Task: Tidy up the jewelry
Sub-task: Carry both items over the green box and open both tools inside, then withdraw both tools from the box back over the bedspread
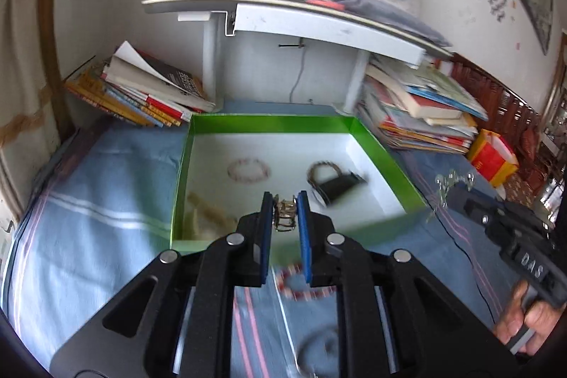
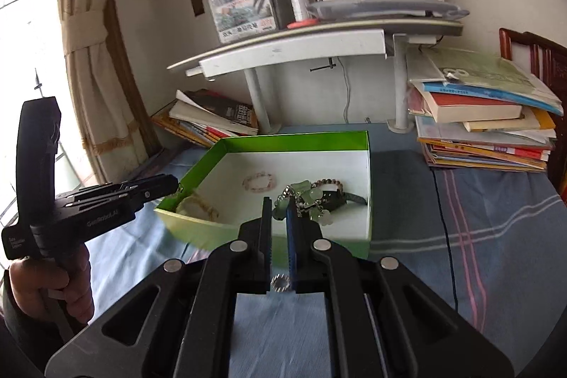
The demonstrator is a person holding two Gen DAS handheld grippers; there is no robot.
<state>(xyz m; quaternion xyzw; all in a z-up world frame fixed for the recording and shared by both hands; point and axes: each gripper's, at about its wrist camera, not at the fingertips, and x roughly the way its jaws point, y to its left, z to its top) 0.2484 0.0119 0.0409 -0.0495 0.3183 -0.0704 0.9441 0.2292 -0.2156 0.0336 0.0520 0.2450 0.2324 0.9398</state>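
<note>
Gold bracelet [image 1: 284, 215] pinched in left hand-held gripper [image 1: 285, 213]; right hand-held gripper [image 2: 280, 211] clamps green-bead bracelet [image 2: 312, 201]

The box [image 2: 368, 144] is green outside and white inside. The cloth [image 1: 88, 201] is blue with white and pink stripes. A bracelet [image 1: 301, 286] has red and white beads.

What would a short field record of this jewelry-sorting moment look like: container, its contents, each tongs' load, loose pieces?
container: green box, open, white inside, on blue striped cloth
contents: pink bead bracelet, black watch, pale chain
left tongs: shut on gold ring-like piece
right tongs: shut on green charm bracelet
loose on cloth: red-and-white bead bracelet, small ring
surroundings: book stacks, shelf
</note>
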